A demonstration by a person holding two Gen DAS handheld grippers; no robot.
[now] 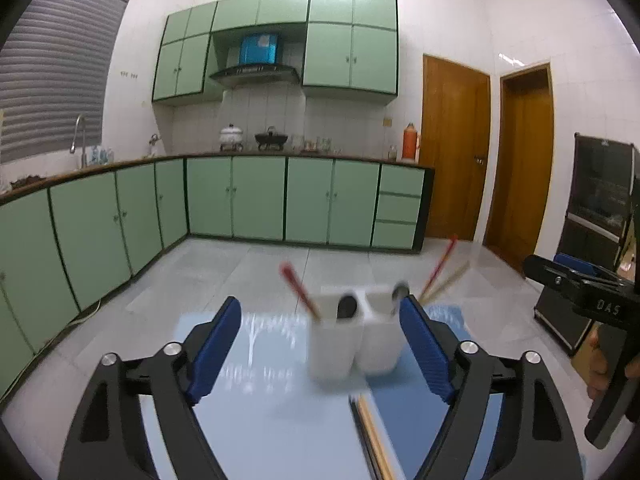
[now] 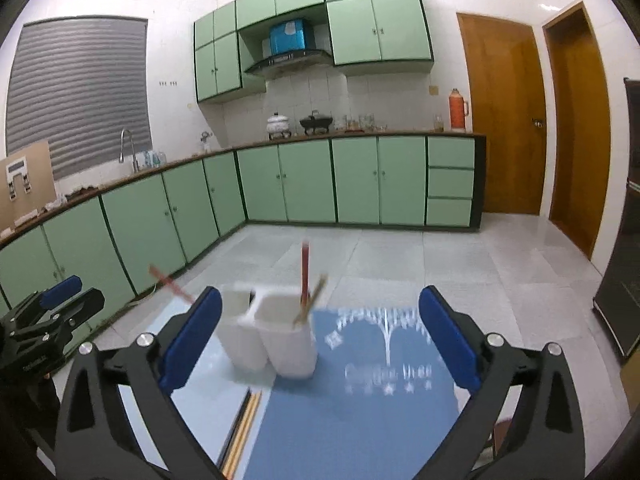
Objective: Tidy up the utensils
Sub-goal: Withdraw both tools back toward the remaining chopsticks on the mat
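A white two-compartment utensil holder (image 1: 354, 340) stands on a pale blue table (image 1: 260, 400); it also shows in the right wrist view (image 2: 276, 336). Red chopsticks (image 1: 300, 292) and a dark spoon (image 1: 347, 306) stick out of one compartment. Red and wooden chopsticks (image 2: 306, 280) lean in the other. More wooden chopsticks (image 2: 244, 428) lie flat on the table near me. My left gripper (image 1: 320, 344) is open and empty, just short of the holder. My right gripper (image 2: 320, 344) is open and empty, the holder near its left finger. Each gripper shows at the edge of the other's view.
A darker blue mat (image 2: 360, 392) with white print covers the table's right part. Beyond the table are a grey tiled floor, green cabinets (image 1: 256, 200), wooden doors (image 1: 456, 152) and a dark cabinet (image 1: 592, 216) at the right.
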